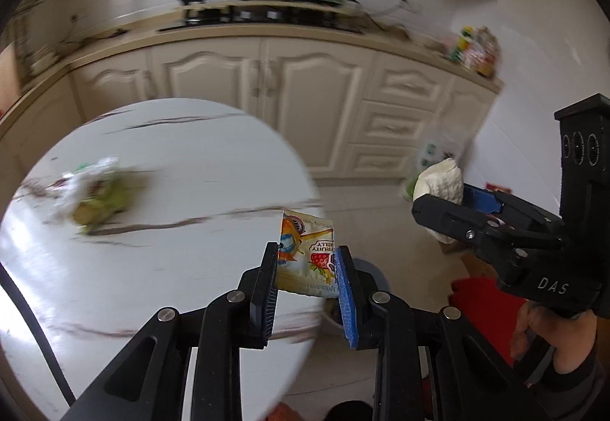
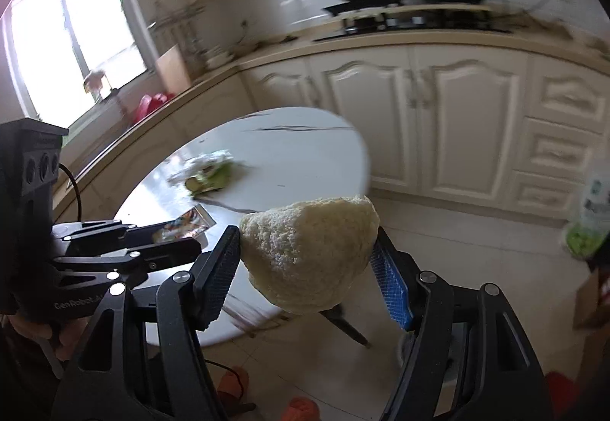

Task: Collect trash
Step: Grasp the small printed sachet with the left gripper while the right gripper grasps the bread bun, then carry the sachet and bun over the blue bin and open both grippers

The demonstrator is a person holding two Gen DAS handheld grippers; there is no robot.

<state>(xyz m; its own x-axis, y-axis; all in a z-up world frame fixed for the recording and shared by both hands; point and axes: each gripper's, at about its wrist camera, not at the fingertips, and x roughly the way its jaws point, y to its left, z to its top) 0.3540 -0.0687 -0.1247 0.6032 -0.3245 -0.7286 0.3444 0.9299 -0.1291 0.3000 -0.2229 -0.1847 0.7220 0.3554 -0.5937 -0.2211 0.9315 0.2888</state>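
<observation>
Off the round table's [image 1: 160, 138] near edge, the left claw [image 1: 307, 287] pinches a snack wrapper [image 1: 305, 253] printed "FRUITY JELLY", while beside it the right claw [image 2: 309, 264], marked "DAS", clamps a crumpled white wad [image 2: 309, 249].

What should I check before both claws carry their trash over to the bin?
1. Left claw clamped on the fruit jelly wrapper: ok.
2. Right claw clamped on the crumpled tissue wad: ok.
3. Both loads lifted off the round table: ok.
4. Table fully cleared: not ok, a pile of green and white scraps remains.
5. Bin under the left claw, opening unobstructed: cannot tell, mostly hidden.
</observation>
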